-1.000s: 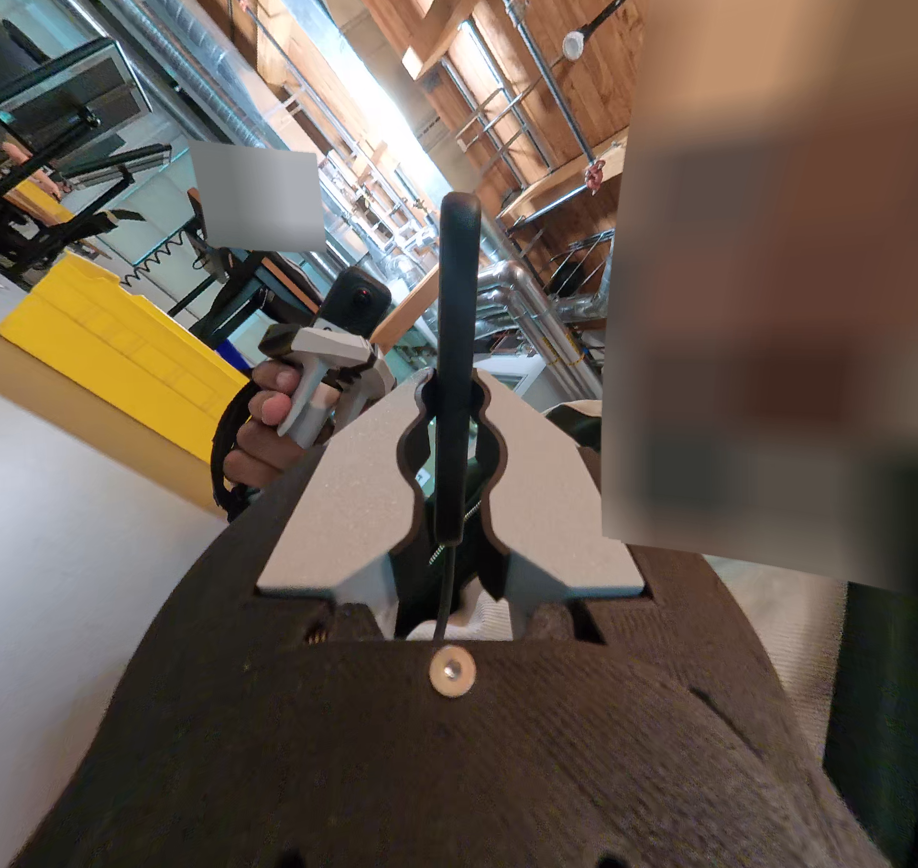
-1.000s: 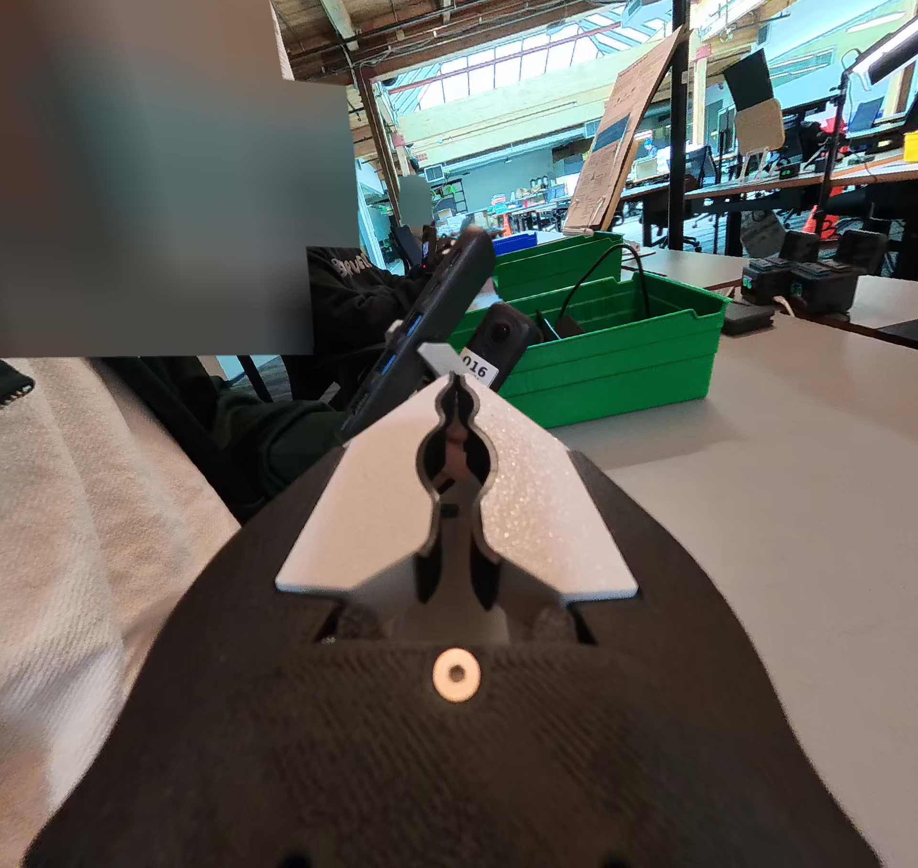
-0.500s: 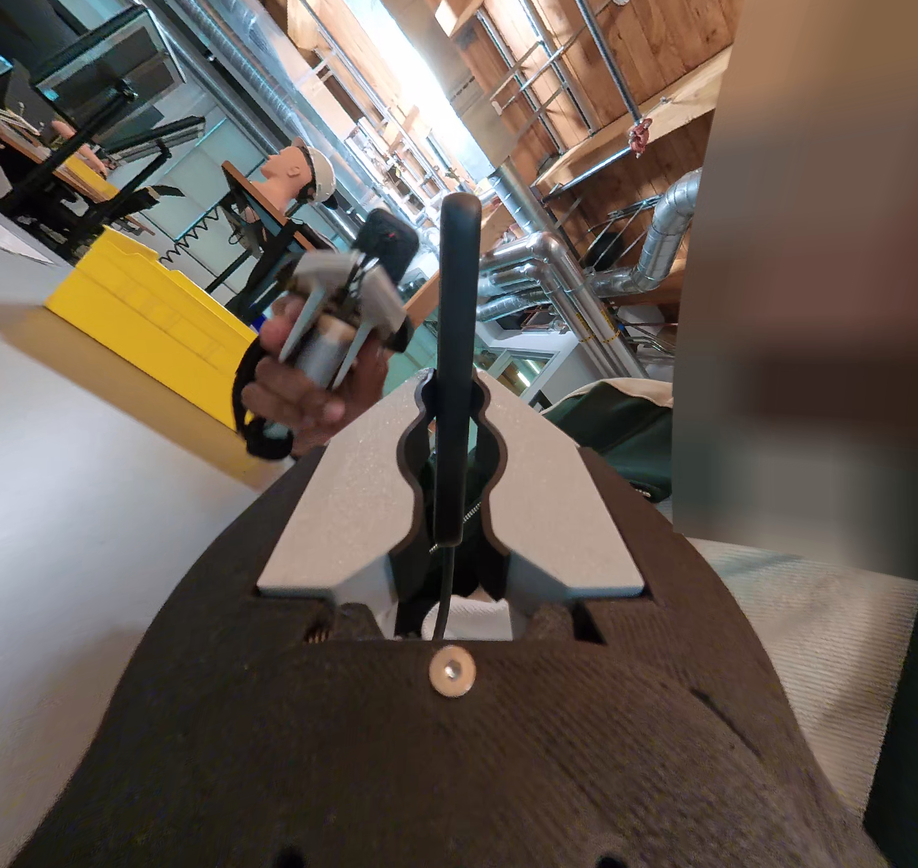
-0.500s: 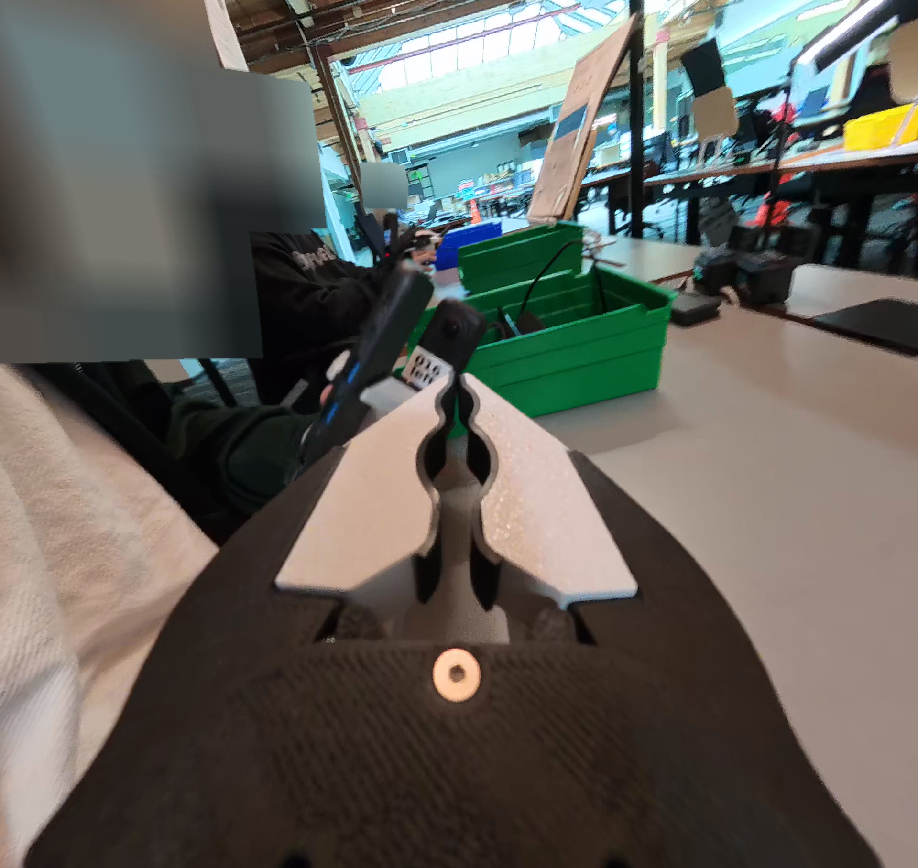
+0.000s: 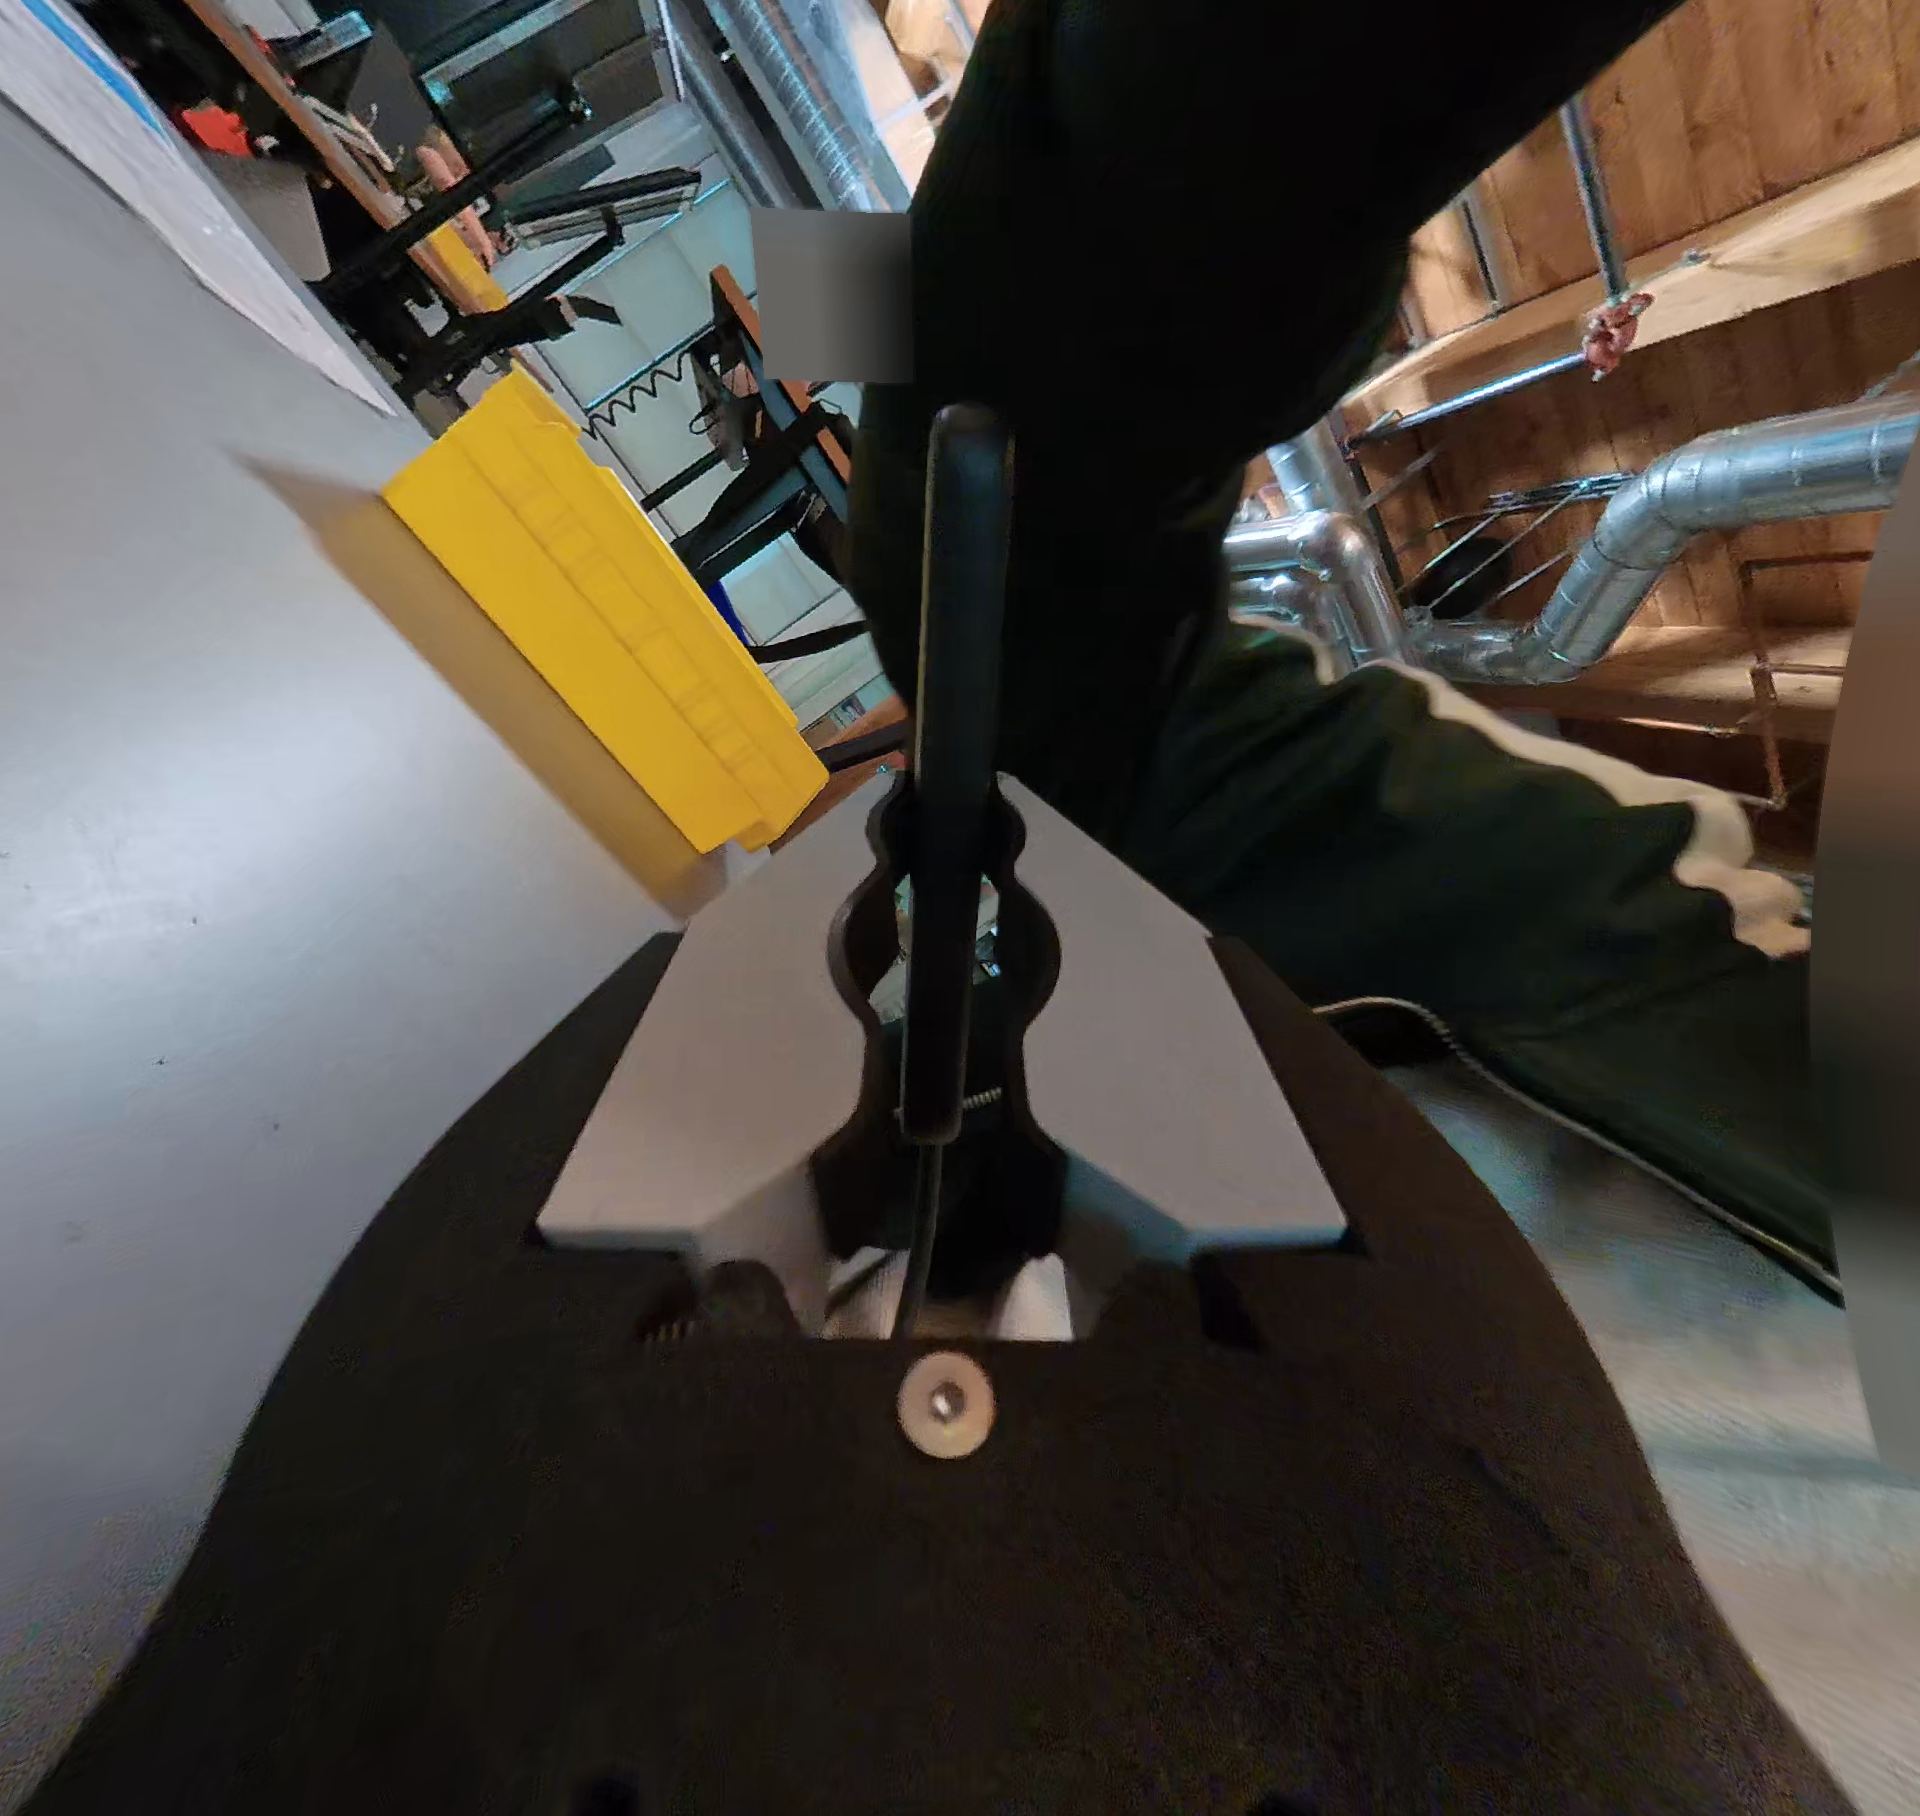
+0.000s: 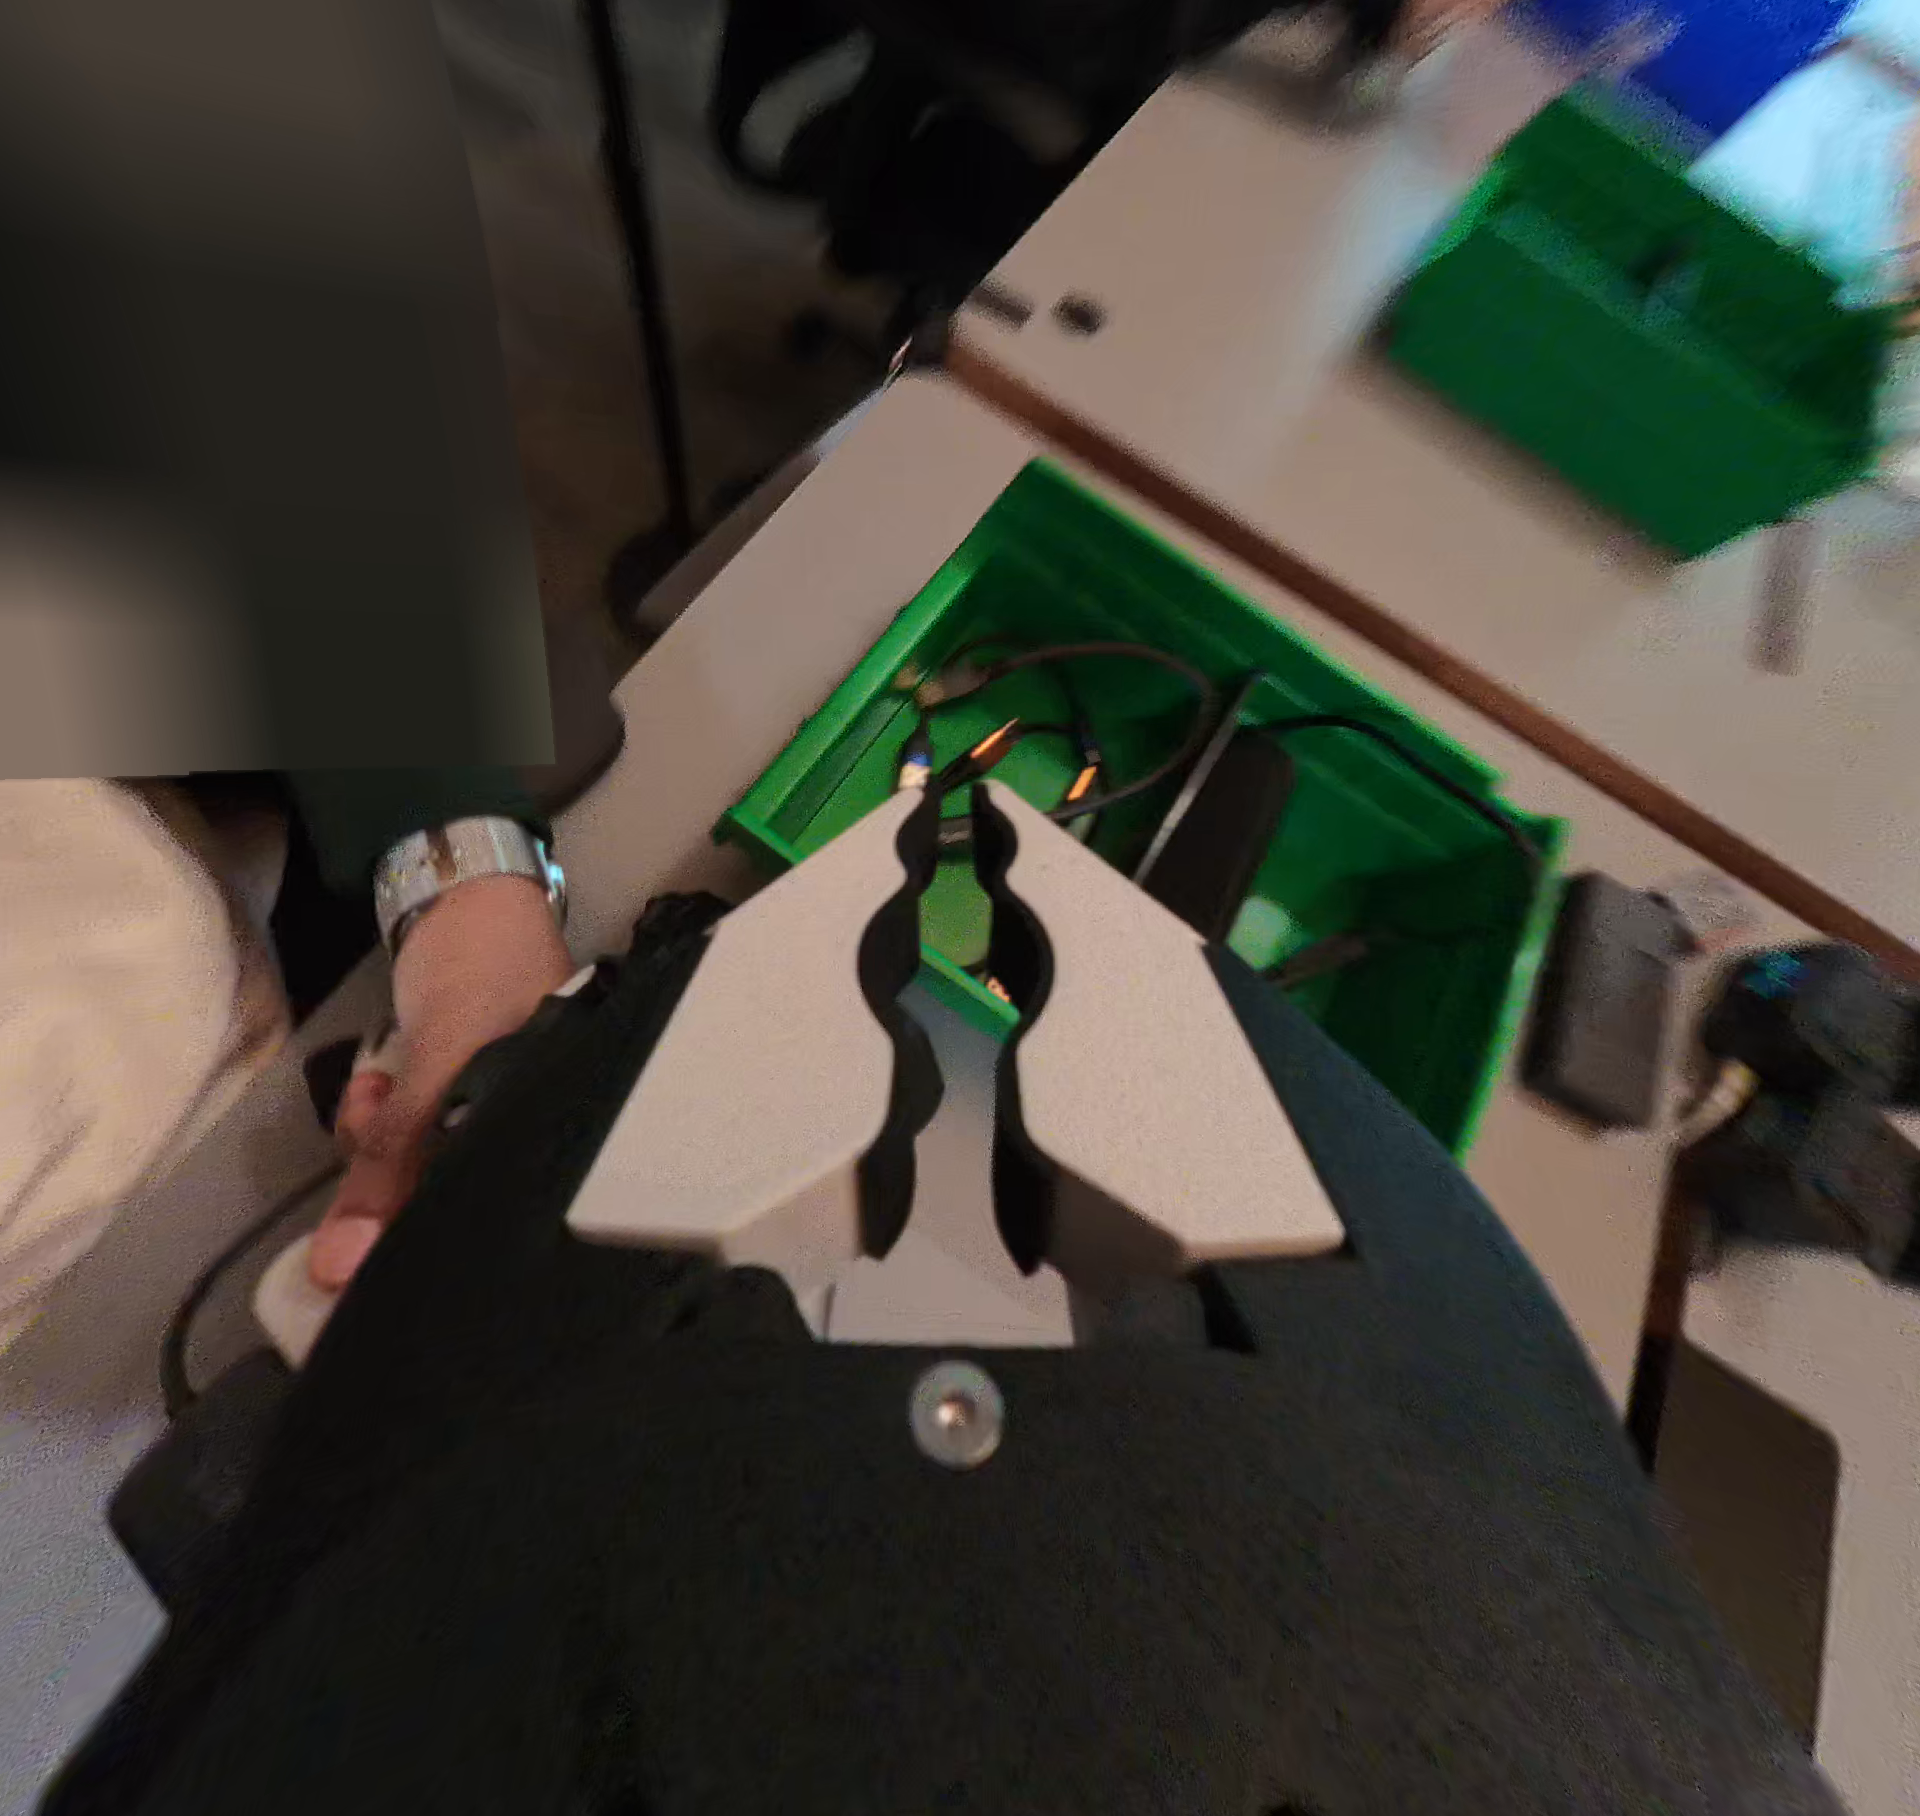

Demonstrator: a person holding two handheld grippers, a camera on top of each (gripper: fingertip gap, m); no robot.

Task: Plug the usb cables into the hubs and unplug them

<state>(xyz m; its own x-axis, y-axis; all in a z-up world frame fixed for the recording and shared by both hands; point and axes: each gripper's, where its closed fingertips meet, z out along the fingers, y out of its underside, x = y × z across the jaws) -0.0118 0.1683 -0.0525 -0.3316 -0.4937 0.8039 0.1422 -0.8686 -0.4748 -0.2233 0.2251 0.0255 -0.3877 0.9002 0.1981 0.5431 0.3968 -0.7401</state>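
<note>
Pale grey table (image 6: 1195, 384) carries the green plastic bin (image 6: 1496, 945) of loose black usb cables (image 6: 1101, 660): lower the narrowly parted, empty right claw (image 6: 954, 810) squarely over one plug, while the left claw (image 5: 948, 810) steadies its clamped slim black hub (image 5: 961, 686).

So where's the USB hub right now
The black USB hub is clamped upright in the left tool, centre of the left wrist view, with the yellow bin on its left.

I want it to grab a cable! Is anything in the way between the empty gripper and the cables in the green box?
Nothing visible blocks it. The right gripper hangs open above the green bin, whose top is uncovered, with the cables loose inside.
</note>
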